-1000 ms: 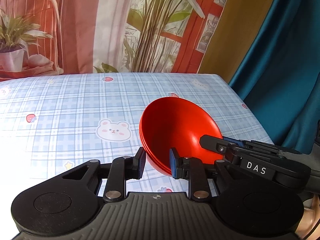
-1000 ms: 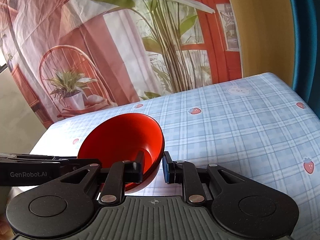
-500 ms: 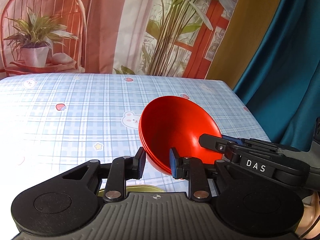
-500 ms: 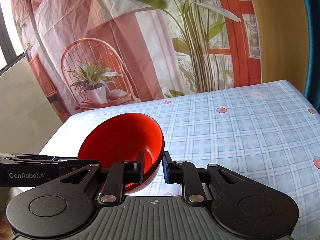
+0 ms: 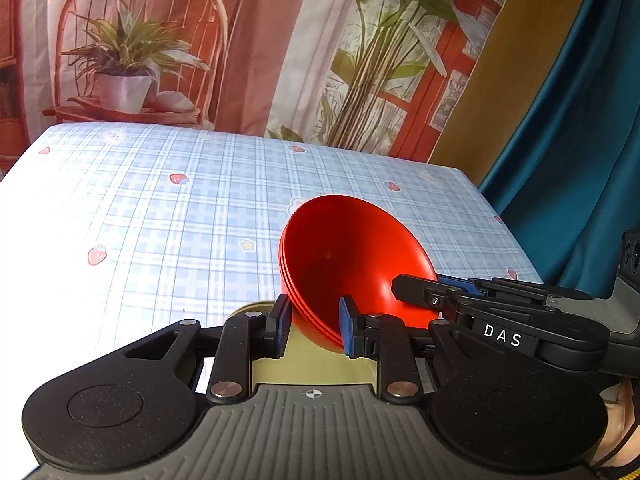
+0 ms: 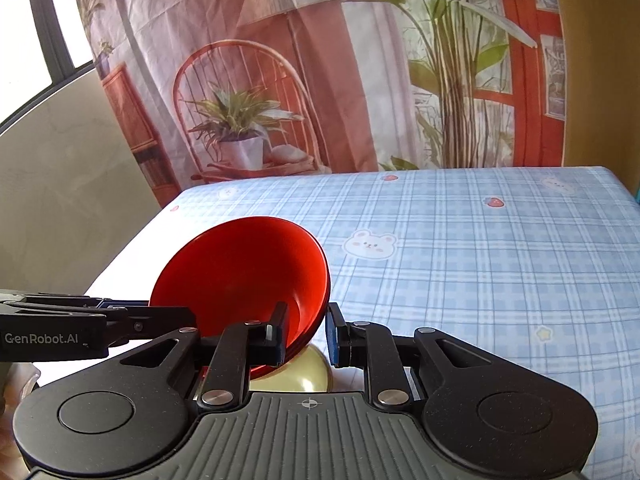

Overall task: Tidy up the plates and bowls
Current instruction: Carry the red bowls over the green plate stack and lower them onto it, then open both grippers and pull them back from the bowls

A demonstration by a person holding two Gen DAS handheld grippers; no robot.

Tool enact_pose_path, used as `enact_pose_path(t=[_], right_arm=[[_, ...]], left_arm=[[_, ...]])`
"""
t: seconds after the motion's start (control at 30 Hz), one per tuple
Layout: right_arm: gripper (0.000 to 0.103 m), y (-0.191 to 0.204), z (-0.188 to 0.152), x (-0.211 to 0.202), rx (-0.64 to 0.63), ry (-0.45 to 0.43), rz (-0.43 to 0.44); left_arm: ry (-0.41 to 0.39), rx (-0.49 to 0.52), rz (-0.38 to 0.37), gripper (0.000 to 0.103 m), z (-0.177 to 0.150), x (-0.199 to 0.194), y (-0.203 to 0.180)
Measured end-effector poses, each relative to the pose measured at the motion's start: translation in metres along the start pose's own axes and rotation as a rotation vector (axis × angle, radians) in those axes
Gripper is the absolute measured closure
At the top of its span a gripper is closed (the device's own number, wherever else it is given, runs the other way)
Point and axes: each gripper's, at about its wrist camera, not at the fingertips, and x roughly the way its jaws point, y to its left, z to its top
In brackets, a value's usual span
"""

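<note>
Both fingers [image 5: 350,330] tight on red bowls [image 5: 352,256]

I work at what looks like a staged home corner, not a real kitchen. My table [image 5: 192,208] wears a blue plaid cloth printed with bears and strawberries. Behind it hangs a creased printed backdrop [image 6: 320,60] picturing a rattan chair, potted plants and a red window frame. A teal curtain [image 5: 568,128] hangs at one side, a real window [image 6: 48,20] at the other.
</note>
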Motion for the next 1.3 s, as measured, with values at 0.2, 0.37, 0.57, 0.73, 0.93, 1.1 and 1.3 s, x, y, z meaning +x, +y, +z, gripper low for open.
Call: enact_pose_path(t=[0.2, 0.37, 0.57, 0.73, 0.93, 1.1, 1.3], right_arm=[[0.085, 0.016, -0.016, 0.007, -0.019, 0.064, 0.020], [0.084, 0.024, -0.024, 0.013, -0.022, 0.111, 0.018], [0.084, 0.021, -0.029, 0.019, 0.000, 0.148, 0.012], [0.082, 0.020, -0.028, 0.019, 0.006, 0.148, 0.009], [0.076, 0.020, -0.028, 0.015, 0.002, 0.132, -0.002], [0.076, 0.019, -0.025, 0.012, -0.005, 0.113, -0.009], [0.072, 0.019, -0.023, 0.003, -0.005, 0.092, -0.042]], left_arm=[[0.030, -0.059, 0.012, 0.077, -0.025, -0.006, 0.016], [0.054, -0.091, 0.016, 0.077, -0.035, -0.004, 0.023], [0.068, -0.098, 0.013, 0.076, -0.038, 0.001, 0.024], [0.065, -0.098, 0.007, 0.073, -0.039, 0.003, 0.022], [0.035, -0.072, 0.022, 0.040, -0.037, -0.001, 0.018], [0.028, -0.077, 0.033, 0.038, -0.035, -0.003, 0.018], [-0.036, -0.058, 0.097, 0.016, -0.031, -0.022, 0.015]])
